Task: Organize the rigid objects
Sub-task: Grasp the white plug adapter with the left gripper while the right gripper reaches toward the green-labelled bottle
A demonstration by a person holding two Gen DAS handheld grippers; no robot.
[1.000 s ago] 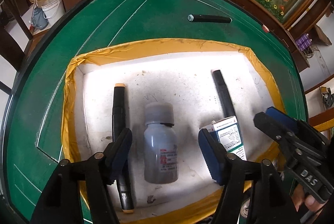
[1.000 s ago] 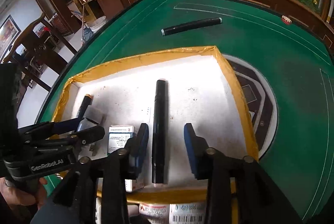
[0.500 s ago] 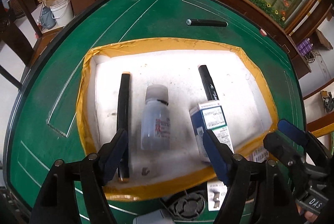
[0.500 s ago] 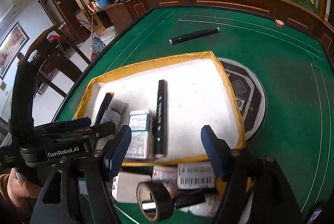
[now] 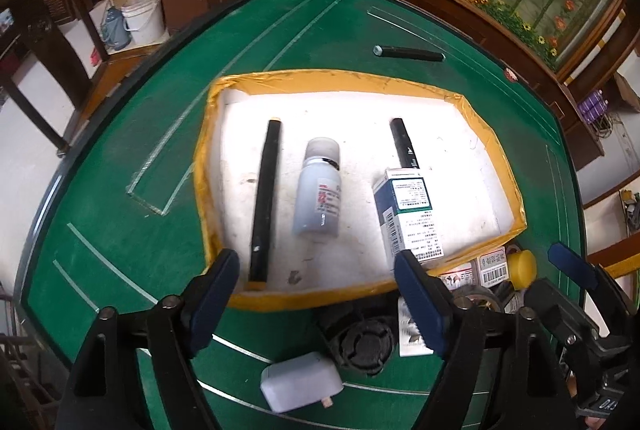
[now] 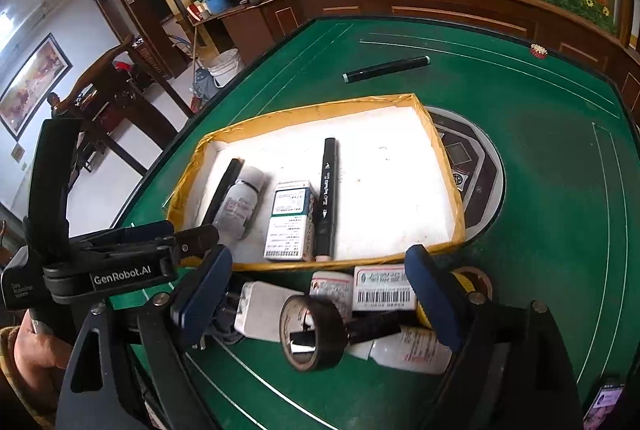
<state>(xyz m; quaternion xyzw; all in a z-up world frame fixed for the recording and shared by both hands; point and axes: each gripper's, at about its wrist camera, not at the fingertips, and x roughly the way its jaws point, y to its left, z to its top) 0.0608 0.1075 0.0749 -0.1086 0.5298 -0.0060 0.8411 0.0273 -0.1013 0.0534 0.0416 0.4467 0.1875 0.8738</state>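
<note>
**Over the tray's near edge: both jaws wide, nothing held**

On the green bench (image 5: 120,165) sits a yellow-rimmed tray (image 5: 208,189); inside it lie a black marker (image 5: 265,197), white bottle (image 5: 318,195), medicine box (image 5: 412,218) and second marker (image 5: 404,143), side by side; left gripper (image 5: 316,304) has just been opening, jaws wide, empty; right gripper (image 6: 320,300) likewise, above a loose pile with a tape roll (image 6: 312,334) just outside the tray; another marker (image 6: 386,69) lies beyond the tray.

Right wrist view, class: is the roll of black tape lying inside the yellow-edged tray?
No: the roll of black tape lies on the green table, outside the near rim of the yellow-edged tray.
</note>
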